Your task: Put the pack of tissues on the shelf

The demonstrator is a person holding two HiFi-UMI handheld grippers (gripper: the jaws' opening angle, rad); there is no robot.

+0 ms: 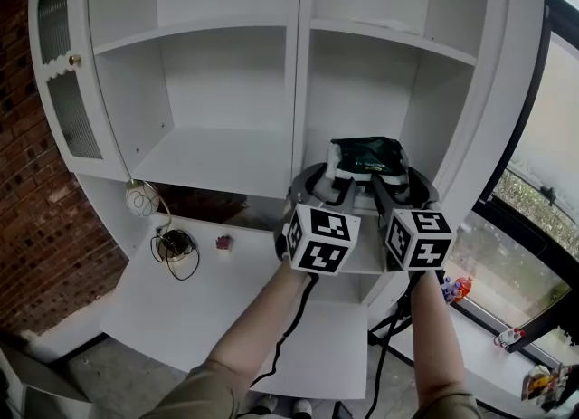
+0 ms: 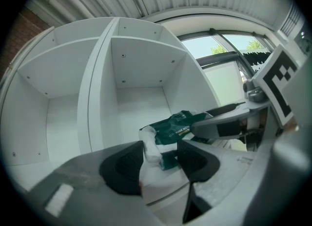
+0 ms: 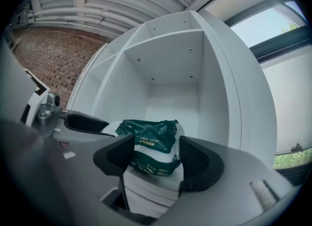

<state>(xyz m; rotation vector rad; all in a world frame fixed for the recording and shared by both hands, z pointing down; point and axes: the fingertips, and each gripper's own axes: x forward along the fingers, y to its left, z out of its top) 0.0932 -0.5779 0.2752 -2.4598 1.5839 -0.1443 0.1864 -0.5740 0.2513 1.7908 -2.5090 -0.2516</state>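
The green and white pack of tissues (image 1: 366, 157) lies on the shelf (image 1: 360, 261) in the right-hand compartment of a white cabinet. My two grippers sit side by side at its near edge, pointing level into the compartment. The left gripper (image 1: 330, 187) is open, and in its own view the pack's white end (image 2: 151, 144) lies in the gap between the pads, with space around it. The right gripper (image 1: 398, 187) is open too; the pack (image 3: 152, 144) rests between and just beyond its jaws (image 3: 156, 160), which stand wide and clear of it.
The cabinet's left compartment (image 1: 208, 159) holds nothing. Its glazed door (image 1: 63, 73) hangs open at the far left. A white lower board carries a coil of cable (image 1: 176, 250) and a small object (image 1: 223, 242). A window (image 1: 543, 164) lies to the right.
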